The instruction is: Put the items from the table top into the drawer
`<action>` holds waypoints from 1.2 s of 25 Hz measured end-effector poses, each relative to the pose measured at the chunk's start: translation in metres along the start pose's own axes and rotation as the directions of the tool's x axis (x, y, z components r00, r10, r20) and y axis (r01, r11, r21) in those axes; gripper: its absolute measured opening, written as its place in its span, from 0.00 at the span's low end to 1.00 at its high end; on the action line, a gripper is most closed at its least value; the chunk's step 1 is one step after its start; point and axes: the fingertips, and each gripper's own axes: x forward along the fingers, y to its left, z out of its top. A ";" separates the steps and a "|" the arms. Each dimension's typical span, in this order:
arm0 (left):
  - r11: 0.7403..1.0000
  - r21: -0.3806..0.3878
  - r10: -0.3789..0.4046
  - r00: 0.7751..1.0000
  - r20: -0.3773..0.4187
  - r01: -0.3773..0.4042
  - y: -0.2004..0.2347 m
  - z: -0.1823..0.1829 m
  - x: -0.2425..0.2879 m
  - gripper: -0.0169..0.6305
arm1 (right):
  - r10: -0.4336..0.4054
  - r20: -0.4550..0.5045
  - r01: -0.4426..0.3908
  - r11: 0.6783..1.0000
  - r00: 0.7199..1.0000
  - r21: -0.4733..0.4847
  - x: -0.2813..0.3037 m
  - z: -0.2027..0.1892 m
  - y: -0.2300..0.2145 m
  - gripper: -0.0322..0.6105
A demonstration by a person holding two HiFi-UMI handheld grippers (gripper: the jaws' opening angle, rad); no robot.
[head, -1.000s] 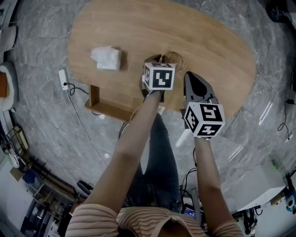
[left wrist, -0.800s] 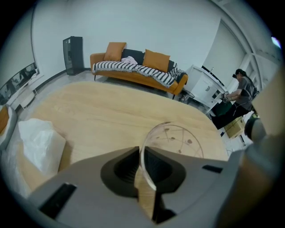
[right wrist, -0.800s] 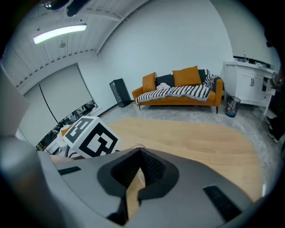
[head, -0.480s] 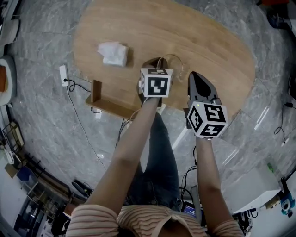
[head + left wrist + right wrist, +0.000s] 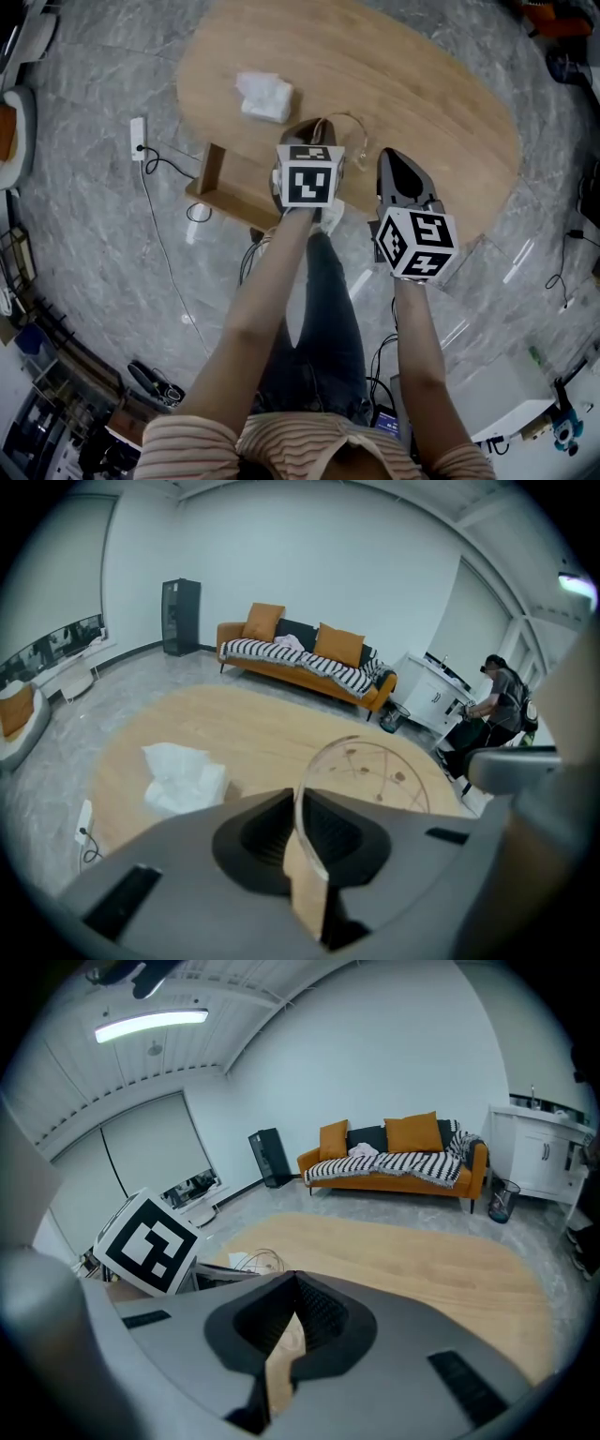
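1. Clear round plastic dish (image 5: 375, 772), see-through with brown specks, is pinched by its rim in the left tongs (image 5: 296, 803), which are clenched on it. It is tilted up on edge above the near edge of the oval wooden surface (image 5: 422, 103).
2. Right tongs (image 5: 292, 1286) are clenched with nothing between them, their tips touching. They hang just to the right of the left tongs, over the same near edge.
3. White crumpled tissue (image 5: 265, 97) lies on the surface toward its left end, well apart from the 2 tongs.
4. Open wooden drawer (image 5: 212, 167) juts out from under the near-left edge of the surface, just to the left of the left tongs.
5. White power strip (image 5: 139, 136) lies on the grey marble floor (image 5: 84, 225), to the left of the drawer.
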 end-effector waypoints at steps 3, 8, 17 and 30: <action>1.000 -0.011 0.013 1.000 0.016 -0.013 0.020 -0.004 -0.017 0.08 | 0.023 -0.004 -0.023 1.000 1.000 -0.008 0.003 -0.003 0.024 0.05; 0.998 -0.047 0.036 0.999 0.041 -0.034 0.053 -0.016 -0.049 0.08 | 0.056 -0.009 -0.056 0.998 0.998 -0.008 0.005 -0.009 0.064 0.05; 0.990 -0.109 0.095 0.994 0.057 -0.088 0.121 -0.063 -0.098 0.08 | 0.112 -0.042 -0.115 0.991 0.993 -0.071 0.010 -0.033 0.142 0.05; 0.984 -0.146 0.099 0.995 0.005 -0.098 0.184 -0.145 -0.145 0.08 | 0.158 -0.112 -0.172 0.977 0.981 -0.128 0.018 -0.089 0.239 0.05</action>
